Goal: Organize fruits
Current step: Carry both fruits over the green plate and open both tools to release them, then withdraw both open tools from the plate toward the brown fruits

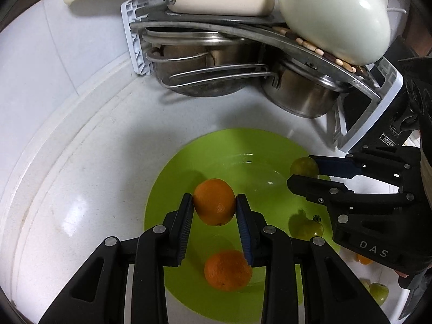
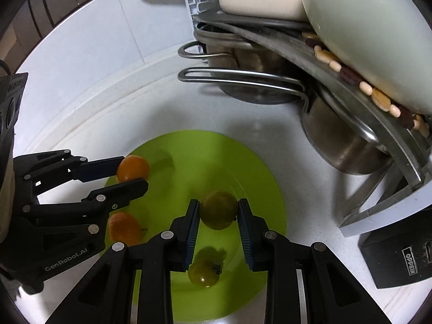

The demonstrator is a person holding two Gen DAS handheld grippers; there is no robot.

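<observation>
Fruits are gathering over the green plate on the white desk. The left gripper is grasping an orange; the right gripper is grasping a green fruit. Both are hanging above fruits already lying there, an orange and a green one. If released too high, the round fruits are likely rolling off the plate or knocking those below.

Home kitchen, white countertop, rack of steel pots

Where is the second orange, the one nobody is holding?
The loose round orange lies on the lime-green plate, under the left claw, left of a small green fruit.
</observation>
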